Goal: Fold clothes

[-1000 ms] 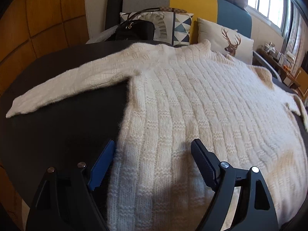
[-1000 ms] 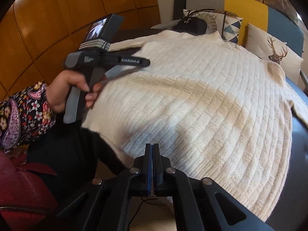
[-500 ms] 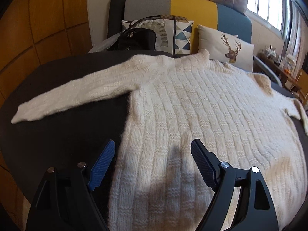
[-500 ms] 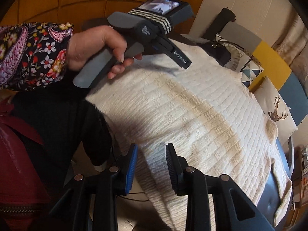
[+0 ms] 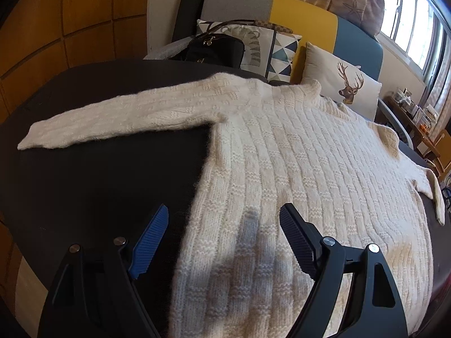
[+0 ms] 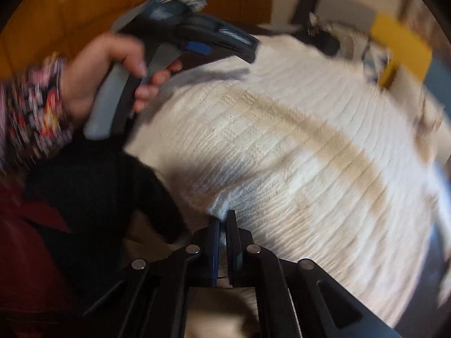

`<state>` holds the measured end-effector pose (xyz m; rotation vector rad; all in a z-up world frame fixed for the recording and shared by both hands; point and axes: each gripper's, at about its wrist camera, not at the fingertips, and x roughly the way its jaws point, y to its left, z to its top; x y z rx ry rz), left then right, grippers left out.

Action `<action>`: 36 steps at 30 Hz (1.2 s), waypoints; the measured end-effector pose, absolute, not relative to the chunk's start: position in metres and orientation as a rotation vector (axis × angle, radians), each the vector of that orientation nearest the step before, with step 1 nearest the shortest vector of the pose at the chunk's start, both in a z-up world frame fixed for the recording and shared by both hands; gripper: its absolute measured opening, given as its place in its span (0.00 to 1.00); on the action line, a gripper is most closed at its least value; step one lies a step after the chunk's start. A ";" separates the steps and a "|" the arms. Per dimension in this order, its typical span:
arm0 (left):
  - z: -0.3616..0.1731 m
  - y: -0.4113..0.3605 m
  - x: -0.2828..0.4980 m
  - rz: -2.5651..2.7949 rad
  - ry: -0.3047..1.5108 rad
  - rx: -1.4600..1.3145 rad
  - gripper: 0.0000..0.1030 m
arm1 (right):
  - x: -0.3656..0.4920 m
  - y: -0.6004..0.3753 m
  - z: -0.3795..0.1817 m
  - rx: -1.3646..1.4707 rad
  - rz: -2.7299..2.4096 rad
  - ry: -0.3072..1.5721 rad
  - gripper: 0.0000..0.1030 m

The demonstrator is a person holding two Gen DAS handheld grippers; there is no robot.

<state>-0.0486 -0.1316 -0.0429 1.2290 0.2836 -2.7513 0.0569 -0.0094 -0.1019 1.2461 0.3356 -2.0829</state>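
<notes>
Cream sweater (image 5: 296, 174) lies lengthwise away from both tongs: right tongs (image 6: 224, 219) have just closed, seemingly pinching its near hem; left tongs (image 5: 225, 225) gape wide above its left edge.

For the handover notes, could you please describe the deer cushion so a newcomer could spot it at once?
Behind the dark table with the cream sweater stands a grey, yellow and blue sofa. The deer cushion leans against it, right of a triangle-patterned cushion; it alone bears an antlered stag's head.
</notes>
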 end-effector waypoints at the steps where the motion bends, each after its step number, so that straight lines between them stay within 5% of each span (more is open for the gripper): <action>1: -0.042 -0.132 -0.049 -2.753 0.281 1.229 0.82 | 0.053 -0.002 -0.100 1.267 -2.046 0.244 0.02; 3: -0.039 -0.131 -0.048 -2.761 0.269 1.216 0.81 | 0.054 0.009 -0.096 1.286 -1.969 0.139 0.02; 8: -0.038 -0.114 -0.055 -2.775 0.190 1.229 0.82 | 0.059 0.014 -0.121 1.405 -1.893 0.232 0.03; 13: -0.035 -0.075 -0.065 -2.861 0.070 1.260 0.82 | 0.071 0.008 -0.126 1.384 -1.817 0.282 0.18; 20: -0.055 -0.015 -0.077 -2.877 -0.395 1.263 0.82 | 0.004 0.086 -0.063 1.181 -2.337 -0.162 0.30; 24: -0.064 -0.002 -0.051 -2.893 -0.665 1.125 0.82 | -0.040 0.113 -0.100 1.440 -2.570 -0.053 0.30; 27: -0.066 -0.006 -0.024 -2.908 -0.804 1.044 0.82 | -0.027 0.119 -0.099 1.373 -2.561 -0.038 0.31; 32: -0.054 -0.002 -0.006 -2.923 -0.896 0.950 0.82 | -0.005 0.110 -0.099 1.346 -2.547 0.155 0.32; 36: -0.035 0.008 -0.046 -2.929 -0.743 0.949 0.82 | -0.021 0.116 -0.089 1.322 -2.519 0.008 0.32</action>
